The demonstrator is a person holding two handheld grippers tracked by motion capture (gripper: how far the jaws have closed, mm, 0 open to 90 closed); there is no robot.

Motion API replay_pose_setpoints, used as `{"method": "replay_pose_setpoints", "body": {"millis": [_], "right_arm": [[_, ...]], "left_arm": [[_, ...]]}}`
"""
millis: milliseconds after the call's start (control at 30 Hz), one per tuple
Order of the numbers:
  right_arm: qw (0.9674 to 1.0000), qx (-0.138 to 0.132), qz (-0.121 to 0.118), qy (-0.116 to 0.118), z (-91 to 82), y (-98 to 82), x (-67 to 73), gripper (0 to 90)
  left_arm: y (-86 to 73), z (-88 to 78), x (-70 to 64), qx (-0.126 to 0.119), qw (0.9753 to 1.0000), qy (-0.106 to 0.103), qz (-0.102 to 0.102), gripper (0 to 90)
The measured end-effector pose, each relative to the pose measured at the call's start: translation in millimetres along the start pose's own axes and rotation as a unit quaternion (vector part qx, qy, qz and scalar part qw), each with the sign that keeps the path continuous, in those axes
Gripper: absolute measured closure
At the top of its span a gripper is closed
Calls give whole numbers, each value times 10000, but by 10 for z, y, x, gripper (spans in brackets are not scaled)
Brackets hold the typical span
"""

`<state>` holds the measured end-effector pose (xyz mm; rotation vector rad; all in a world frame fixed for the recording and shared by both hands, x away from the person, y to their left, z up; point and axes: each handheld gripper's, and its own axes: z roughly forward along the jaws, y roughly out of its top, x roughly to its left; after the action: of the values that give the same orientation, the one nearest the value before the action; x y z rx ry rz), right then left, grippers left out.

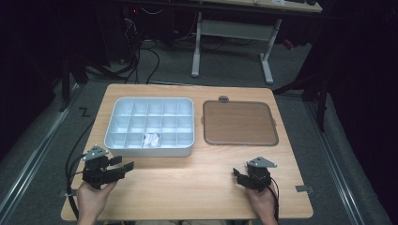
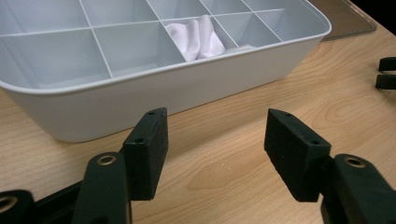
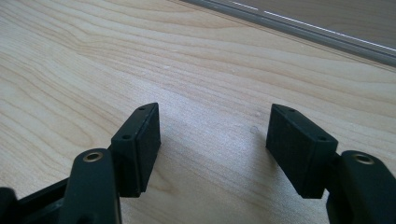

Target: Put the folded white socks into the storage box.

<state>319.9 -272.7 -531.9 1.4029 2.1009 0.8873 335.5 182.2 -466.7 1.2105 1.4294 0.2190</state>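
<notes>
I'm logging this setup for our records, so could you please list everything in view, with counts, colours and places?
Table: one, light wood, centre of the high view.
Divided tray: one, pale grey, left half of the table.
Cloth: one, white, crumpled in a near-row compartment of the divided tray.
Flat tray: one, brown with a grey rim, right of the divided tray.
Knob: one, grey, at the flat tray's far edge.
Desk: one, white legs, behind the table.
Left tool: one, black, near left, jaws open and empty.
Right tool: one, black, near right, jaws open and empty.
</notes>
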Motion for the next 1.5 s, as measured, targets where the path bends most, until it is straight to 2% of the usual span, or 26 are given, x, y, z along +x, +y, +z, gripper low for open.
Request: {"method": "replay_pose_setpoints", "body": {"millis": [800,1133,1367,1500], "right_arm": [[10000,0,0,0,0,0,0,357],[10000,1,1,0,0,0,0,357],[10000,1,0,0,0,0,0,357],[10000,1,0,0,0,0,0,357]], "left_arm": [[-237,154,-5,211,9997,-121,-55,374],[-334,249,24,305,9993,-130,-175,363],[-403,308,48,324,9995,-34,-8,348],[-432,344,61,343,9994,-9,-1,345]]}}
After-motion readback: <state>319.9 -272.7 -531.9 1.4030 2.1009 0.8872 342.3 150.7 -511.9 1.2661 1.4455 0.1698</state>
